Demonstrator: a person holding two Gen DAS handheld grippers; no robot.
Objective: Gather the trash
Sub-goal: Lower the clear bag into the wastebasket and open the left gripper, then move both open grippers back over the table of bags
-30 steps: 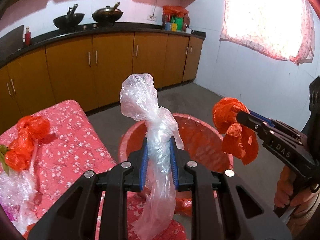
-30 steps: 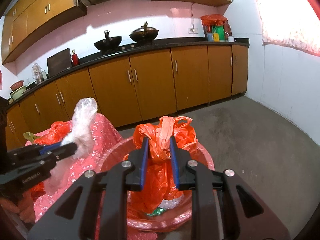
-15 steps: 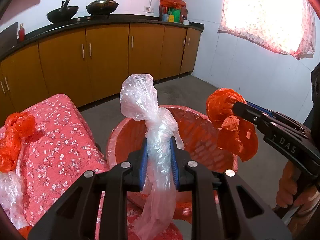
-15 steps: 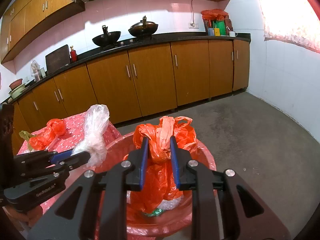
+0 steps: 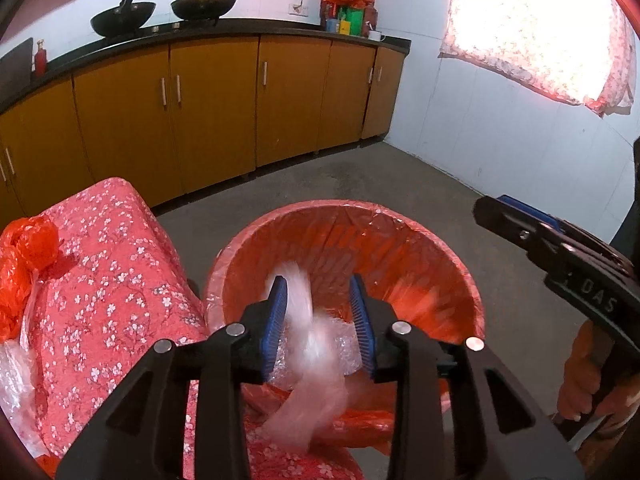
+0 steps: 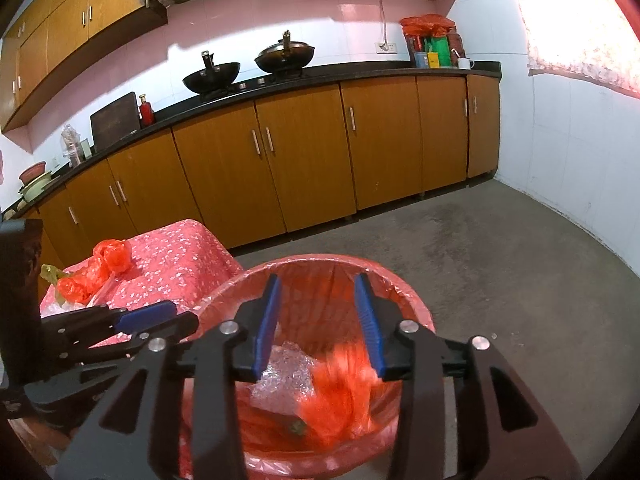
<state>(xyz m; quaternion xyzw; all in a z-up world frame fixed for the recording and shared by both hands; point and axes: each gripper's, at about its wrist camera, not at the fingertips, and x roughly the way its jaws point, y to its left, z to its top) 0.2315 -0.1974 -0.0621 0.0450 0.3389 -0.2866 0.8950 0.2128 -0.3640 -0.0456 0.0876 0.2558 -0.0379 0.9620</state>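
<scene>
both grippers hang over the bin [image 5: 460, 264] so the trash drops in. the left gripper [image 5: 320, 322] has just opened; the clear bag [image 5: 308, 364] slips between its parted jaws. the right gripper [image 6: 318, 318] has just opened too, and the orange bag [image 6: 340, 392] falls clear.

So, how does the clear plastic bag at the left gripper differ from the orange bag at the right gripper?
The clear plastic bag is see-through and whitish; the orange plastic bag is opaque orange. The clear bag hangs as a long twisted strand; the orange bag is a broader bunch. Shared: both are motion-blurred over the red lined bin, between jaws that have just been opening on the left gripper and right gripper.
</scene>
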